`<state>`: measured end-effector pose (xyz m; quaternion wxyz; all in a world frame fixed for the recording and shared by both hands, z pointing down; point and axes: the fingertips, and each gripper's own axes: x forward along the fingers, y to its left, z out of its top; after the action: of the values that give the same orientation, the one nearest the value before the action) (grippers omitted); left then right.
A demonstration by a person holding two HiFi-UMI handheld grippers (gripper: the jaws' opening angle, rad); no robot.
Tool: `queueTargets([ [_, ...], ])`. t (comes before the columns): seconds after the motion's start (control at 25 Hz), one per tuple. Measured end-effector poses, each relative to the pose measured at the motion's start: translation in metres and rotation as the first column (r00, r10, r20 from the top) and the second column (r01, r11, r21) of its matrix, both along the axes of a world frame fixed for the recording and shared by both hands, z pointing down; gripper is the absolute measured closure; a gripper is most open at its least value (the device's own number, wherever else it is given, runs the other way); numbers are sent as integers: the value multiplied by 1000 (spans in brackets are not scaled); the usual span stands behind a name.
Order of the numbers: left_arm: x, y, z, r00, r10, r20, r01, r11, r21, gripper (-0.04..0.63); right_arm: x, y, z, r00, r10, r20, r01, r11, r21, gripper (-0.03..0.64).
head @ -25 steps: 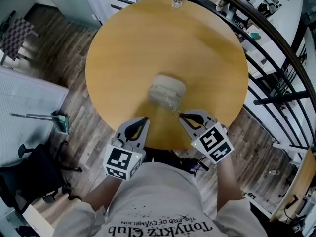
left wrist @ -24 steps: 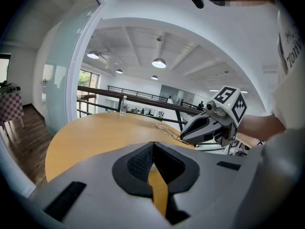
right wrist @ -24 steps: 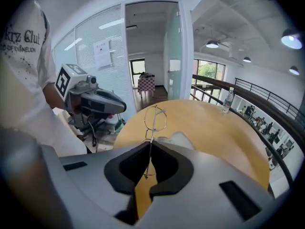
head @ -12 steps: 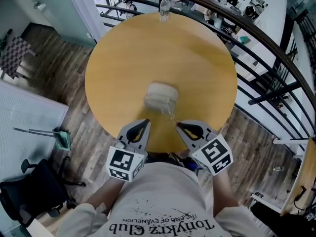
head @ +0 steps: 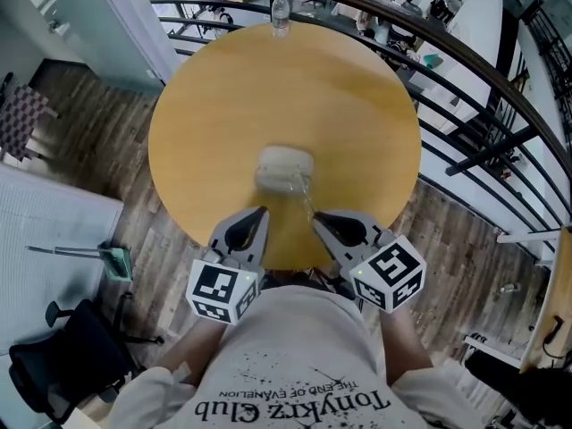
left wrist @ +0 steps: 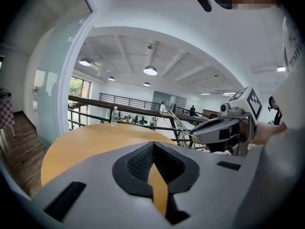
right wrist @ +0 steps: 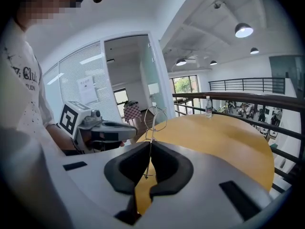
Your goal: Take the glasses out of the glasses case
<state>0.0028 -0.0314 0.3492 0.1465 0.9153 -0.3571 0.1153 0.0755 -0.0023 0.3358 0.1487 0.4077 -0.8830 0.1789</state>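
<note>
A pale, rounded glasses case [head: 284,169] lies on the round wooden table [head: 357,105], toward its near side. Thin wire-framed glasses [right wrist: 156,118] stand up from my right gripper [right wrist: 148,144], which is shut on one of their temples; in the head view the glasses [head: 309,206] hang just near-right of the case. My right gripper [head: 318,219] is over the table's near edge. My left gripper [head: 259,214] is beside it, left of the glasses, and its jaws [left wrist: 153,144] are shut with nothing in them. Whether the case's lid is up I cannot tell.
A clear water bottle [head: 281,12] stands at the table's far edge. A dark metal railing [head: 465,70] curves round the far and right sides. On the wooden floor to the left are a dustpan [head: 114,259] and a black chair [head: 71,356].
The head view has shifted, so table and case sit further left in the frame. Both grippers stay near the table's near edge, the right one still holding the glasses.
</note>
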Motion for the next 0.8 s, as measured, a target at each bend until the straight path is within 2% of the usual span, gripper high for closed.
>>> queueTargets([
  [0.8, 0, 3, 1, 1000, -7, 10, 7, 1000, -13, 571, 1, -6, 2, 999, 16, 36, -15, 1000, -16, 584],
])
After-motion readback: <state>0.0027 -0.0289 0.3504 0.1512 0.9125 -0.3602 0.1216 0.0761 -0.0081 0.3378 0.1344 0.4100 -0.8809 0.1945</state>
